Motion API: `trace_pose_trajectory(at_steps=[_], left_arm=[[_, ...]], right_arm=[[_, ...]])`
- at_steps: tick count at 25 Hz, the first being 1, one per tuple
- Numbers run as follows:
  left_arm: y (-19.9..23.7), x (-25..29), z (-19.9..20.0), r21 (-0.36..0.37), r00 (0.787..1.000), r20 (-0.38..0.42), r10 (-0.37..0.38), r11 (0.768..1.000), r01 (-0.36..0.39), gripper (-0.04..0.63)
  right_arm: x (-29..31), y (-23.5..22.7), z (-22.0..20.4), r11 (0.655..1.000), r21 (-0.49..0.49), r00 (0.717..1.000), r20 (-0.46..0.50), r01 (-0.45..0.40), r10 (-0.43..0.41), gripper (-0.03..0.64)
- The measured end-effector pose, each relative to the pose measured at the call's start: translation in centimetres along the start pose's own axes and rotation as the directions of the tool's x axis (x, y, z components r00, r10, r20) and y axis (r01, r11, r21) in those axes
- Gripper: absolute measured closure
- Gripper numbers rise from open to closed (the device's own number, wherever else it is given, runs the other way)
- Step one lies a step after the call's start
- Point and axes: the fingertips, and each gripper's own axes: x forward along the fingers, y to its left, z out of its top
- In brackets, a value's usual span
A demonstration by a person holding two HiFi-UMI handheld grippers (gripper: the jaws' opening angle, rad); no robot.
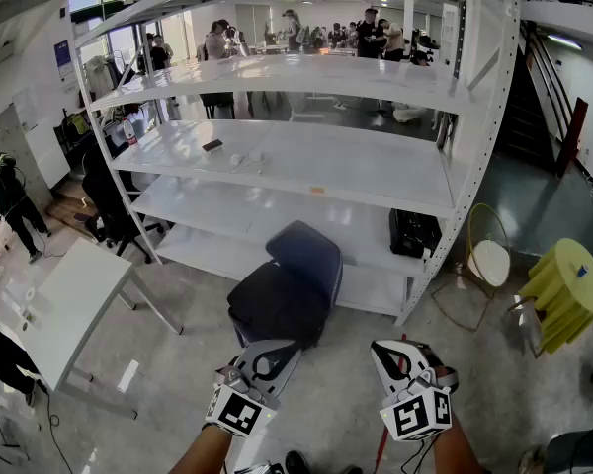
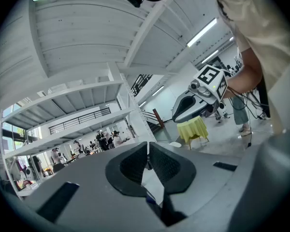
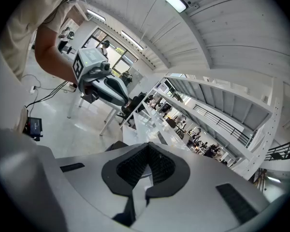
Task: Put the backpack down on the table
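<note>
A black bag [image 1: 413, 233] that may be the backpack lies on the low shelf of the white rack [image 1: 306, 161], at the right. The white table [image 1: 64, 299] stands at the left on the floor. Both grippers are low in the head view, apart from the bag. My left gripper [image 1: 274, 352] [image 2: 148, 161] is shut with nothing between its pads. My right gripper [image 1: 385, 349] [image 3: 147, 161] is shut and empty too. Each shows in the other's view: the right gripper [image 2: 198, 103] and the left gripper [image 3: 104, 83] are held level beside each other.
A dark blue office chair [image 1: 287, 289] stands just ahead of the grippers, before the rack. A yellow-draped stand [image 1: 563, 289] and a round wire stool [image 1: 489, 260] are at the right. Several people stand beyond the rack and one at the far left [image 1: 5, 200].
</note>
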Motion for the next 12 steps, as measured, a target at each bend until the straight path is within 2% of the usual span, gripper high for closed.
trace_pose_trajectory(at_steps=[12], left_arm=[[-0.36,0.04,-0.12,-0.008,1.0,-0.004,-0.008,1.0,0.008,0.572]], right_arm=[[-0.28,0.08,-0.18,1.0,0.018,1.0,-0.005,0.006,-0.006,0.592]])
